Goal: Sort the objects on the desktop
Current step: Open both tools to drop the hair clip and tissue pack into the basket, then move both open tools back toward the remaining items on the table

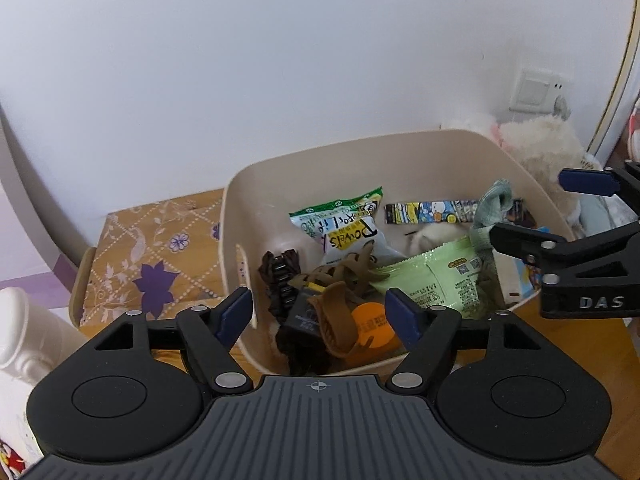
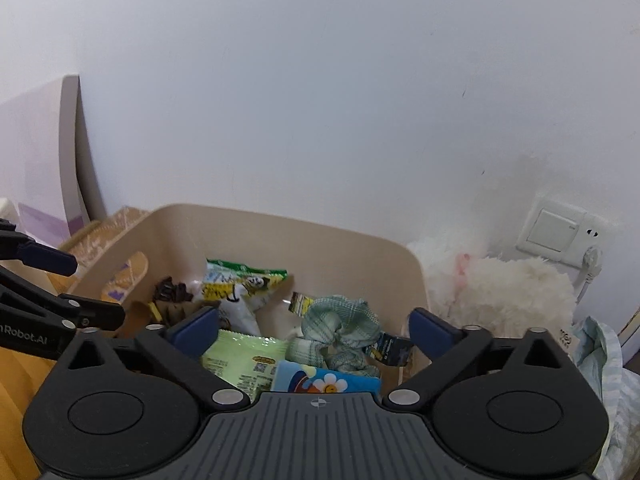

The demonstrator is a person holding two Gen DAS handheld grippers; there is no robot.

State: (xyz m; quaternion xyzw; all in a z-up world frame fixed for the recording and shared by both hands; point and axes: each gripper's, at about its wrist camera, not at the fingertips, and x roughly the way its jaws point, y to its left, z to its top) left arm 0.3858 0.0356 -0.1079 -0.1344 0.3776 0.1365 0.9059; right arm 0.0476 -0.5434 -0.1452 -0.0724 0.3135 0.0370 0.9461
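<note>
A beige plastic bin [image 1: 360, 140] holds several sorted items: a white and green snack bag [image 1: 348, 224], a pale green packet [image 1: 436, 280], a brown hair claw [image 1: 336, 320], an orange disc [image 1: 374, 332] and a green checked cloth [image 2: 340, 324]. My left gripper [image 1: 320, 314] hangs open over the bin's near left part, above the claw, with its pads touching nothing. My right gripper [image 2: 312, 326] stands wide open over the bin's right part, above the cloth and a blue flower packet [image 2: 324, 380]. Each gripper shows in the other's view: the right gripper [image 1: 526, 206], the left gripper [image 2: 96, 290].
A white plush toy [image 2: 512, 292] leans against the wall right of the bin, below a wall switch and socket [image 2: 556, 232]. A flower-patterned orange box [image 1: 152, 248] sits left of the bin. A white bottle [image 1: 24, 328] stands at the near left.
</note>
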